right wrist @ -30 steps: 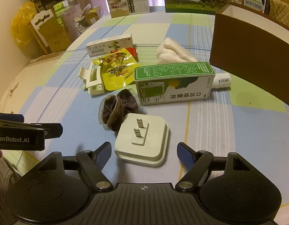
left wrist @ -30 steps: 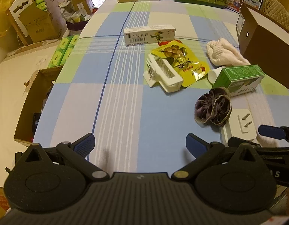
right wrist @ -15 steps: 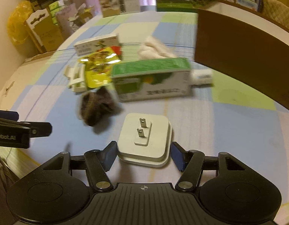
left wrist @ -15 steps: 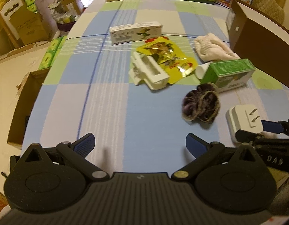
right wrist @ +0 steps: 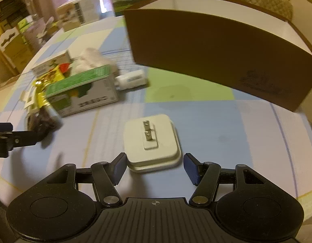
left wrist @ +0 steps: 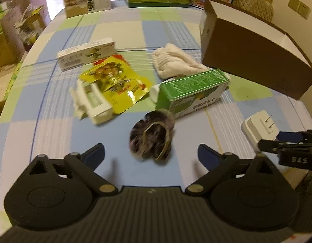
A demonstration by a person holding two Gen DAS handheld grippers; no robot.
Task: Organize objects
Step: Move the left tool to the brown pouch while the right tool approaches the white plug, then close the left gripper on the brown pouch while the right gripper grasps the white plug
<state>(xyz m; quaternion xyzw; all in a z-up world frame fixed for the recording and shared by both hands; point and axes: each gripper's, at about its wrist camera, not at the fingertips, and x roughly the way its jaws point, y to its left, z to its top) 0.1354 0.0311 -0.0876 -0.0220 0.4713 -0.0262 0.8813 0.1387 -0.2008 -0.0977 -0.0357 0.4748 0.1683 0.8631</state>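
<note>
Between the spread, empty fingers of the left gripper (left wrist: 151, 154), just ahead of their tips, a dark scrunchie (left wrist: 151, 137) lies on the checked desk (left wrist: 58, 129), with a white clip (left wrist: 91, 104) and a yellow snack pouch (left wrist: 117, 83) farther ahead to their left and a green-topped box (left wrist: 191, 90) ahead to their right. Between the parted fingers of the right gripper (right wrist: 154, 168), a white plug adapter (right wrist: 151, 141) rests prongs up, its near edge level with the tips; the left pad looks close against it, the right stands apart. Beyond these fingers to the right stands an open brown cardboard box (right wrist: 216, 56).
</note>
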